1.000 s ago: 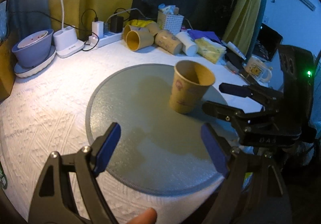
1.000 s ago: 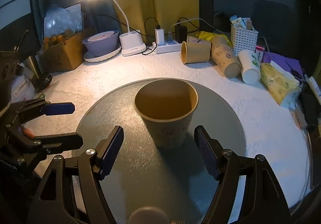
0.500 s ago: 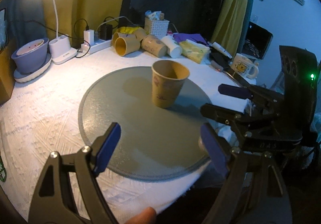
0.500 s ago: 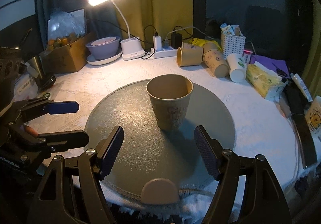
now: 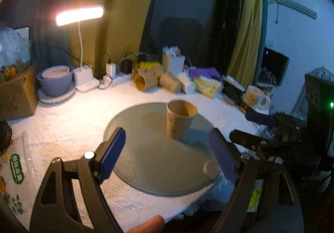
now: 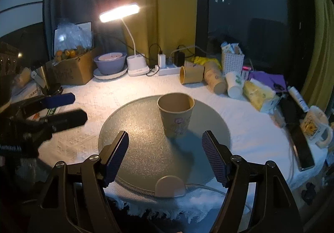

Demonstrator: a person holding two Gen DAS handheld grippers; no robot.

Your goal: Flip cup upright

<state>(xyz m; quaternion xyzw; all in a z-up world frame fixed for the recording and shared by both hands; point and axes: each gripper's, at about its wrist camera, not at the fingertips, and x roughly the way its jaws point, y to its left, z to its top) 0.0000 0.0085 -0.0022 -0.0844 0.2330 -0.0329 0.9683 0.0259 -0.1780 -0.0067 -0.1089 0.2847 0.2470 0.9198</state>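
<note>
Cup [image 6: 176,115]: paper, tan, printed with a faint floral motif on its side; stands upright, mouth up, on the round grey glass mat [image 6: 146,149], slightly toward the far half of it. Nothing touches it.

Right gripper [image 6: 165,156]: jaws spread wide, holding nothing; blue ribbed pads sit either side of the near part of the mat, short of the cup and apart from it.

Left gripper [image 5: 167,156]: jaws likewise wide open and empty; its view is motion-blurred. The cup [image 5: 180,118] appears beyond and between its fingers, well clear of both. In the right wrist view this gripper shows at the left edge, over the desk beside the mat.

Desk [image 6: 108,95]: covered by a white textured cloth with a fringed near edge.

Desk lamp [image 6: 120,12]: lit, white base, at the back.

Bowl [image 6: 110,63]: lilac, on a plate, left of the lamp base.

Cardboard box [image 6: 73,70]: holds oranges, far left.

Power strip [image 6: 168,70]: with plugged chargers, right of the lamp base.

Spare paper cups [image 6: 206,77]: several lying on their sides behind the mat.

White basket [image 6: 232,61]: behind the spare cups.

Mug [image 6: 315,126]: cartoon print, right edge of the desk.
</note>
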